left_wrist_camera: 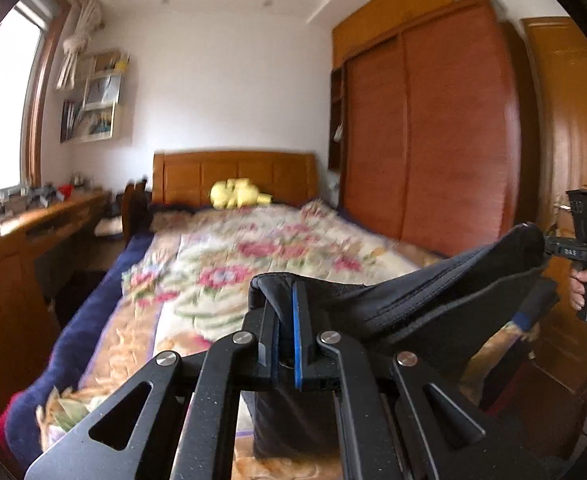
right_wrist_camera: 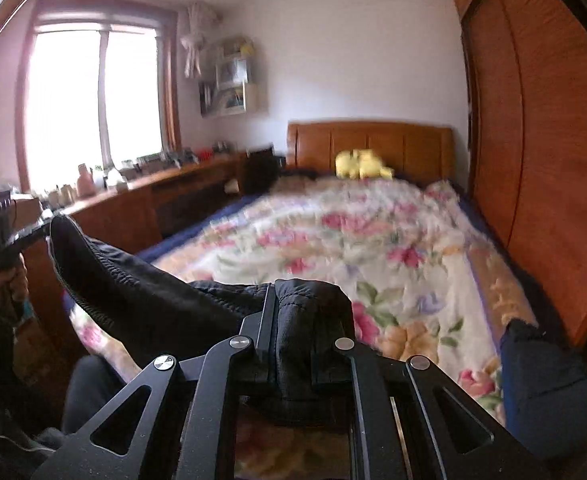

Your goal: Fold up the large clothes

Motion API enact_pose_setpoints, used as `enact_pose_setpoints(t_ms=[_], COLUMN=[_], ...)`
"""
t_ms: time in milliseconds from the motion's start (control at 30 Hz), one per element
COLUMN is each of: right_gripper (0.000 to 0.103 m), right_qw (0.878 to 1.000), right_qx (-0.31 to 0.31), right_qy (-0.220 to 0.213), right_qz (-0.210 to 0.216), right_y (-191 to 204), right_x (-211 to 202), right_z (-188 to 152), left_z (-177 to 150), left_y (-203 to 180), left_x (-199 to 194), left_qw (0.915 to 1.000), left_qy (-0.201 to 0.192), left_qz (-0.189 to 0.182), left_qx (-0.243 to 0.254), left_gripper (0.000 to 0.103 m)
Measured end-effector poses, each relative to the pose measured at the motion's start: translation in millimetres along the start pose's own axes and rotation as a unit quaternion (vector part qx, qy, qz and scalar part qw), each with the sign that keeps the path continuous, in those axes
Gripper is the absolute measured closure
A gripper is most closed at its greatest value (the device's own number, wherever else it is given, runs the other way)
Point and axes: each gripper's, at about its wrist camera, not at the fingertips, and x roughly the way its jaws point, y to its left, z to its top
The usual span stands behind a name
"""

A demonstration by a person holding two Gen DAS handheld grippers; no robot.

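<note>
A dark navy garment (left_wrist_camera: pixel 433 300) hangs stretched in the air between my two grippers, above a bed. My left gripper (left_wrist_camera: pixel 287 292) is shut on one corner of it, the cloth bunched between the blue-edged pads. In the right wrist view my right gripper (right_wrist_camera: pixel 293 300) is shut on the other corner of the garment (right_wrist_camera: pixel 145 296), which wraps over its fingers. Each view shows the other gripper at the far end of the cloth, held by a hand (left_wrist_camera: pixel 585 284). The rest of the garment drops below the frames' lower edges.
The bed carries a floral blanket (left_wrist_camera: pixel 229 252) with a yellow plush toy (left_wrist_camera: pixel 237 194) by the wooden headboard (left_wrist_camera: pixel 233 174). A wooden wardrobe (left_wrist_camera: pixel 425 128) lines the right side, a long desk (right_wrist_camera: pixel 141 196) with small items the left, under a bright window (right_wrist_camera: pixel 93 96).
</note>
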Motion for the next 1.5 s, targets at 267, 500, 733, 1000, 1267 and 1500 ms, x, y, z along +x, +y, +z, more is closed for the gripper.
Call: enact_pose_setpoints(t_ms=[267, 500, 733, 1000, 1267, 1500], right_gripper=[0.092, 0.092, 0.091, 0.088, 0.083, 0.071], right_qw=[0.995, 0.987, 0.983, 0.984, 0.979, 0.981], right_qx=[0.005, 0.048, 0.129, 0.101, 0.074, 0.089], right_qy=[0.103, 0.152, 0.134, 0.135, 0.18, 0.164], right_qz=[-0.008, -0.011, -0.01, -0.063, -0.065, -0.05], right_y=[-15, -47, -103, -101, -79, -84], right_x=[147, 255, 334, 420, 463, 448], right_z=[-63, -100, -64, -44, -69, -57], left_z=[-48, -78, -57, -38, -69, -73], left_y=[29, 38, 47, 59, 40, 17], left_x=[133, 213, 264, 314, 311, 279], left_qw=[0.994, 0.9863, 0.9874, 0.988, 0.9861, 0.9929], left_qy=[0.101, 0.153, 0.146, 0.138, 0.157, 0.117], left_qz=[0.039, 0.059, 0.057, 0.061, 0.056, 0.013], left_qx=[-0.008, -0.015, -0.023, -0.031, -0.01, -0.017], left_gripper=[0.097, 0.098, 0.097, 0.097, 0.087, 0.055])
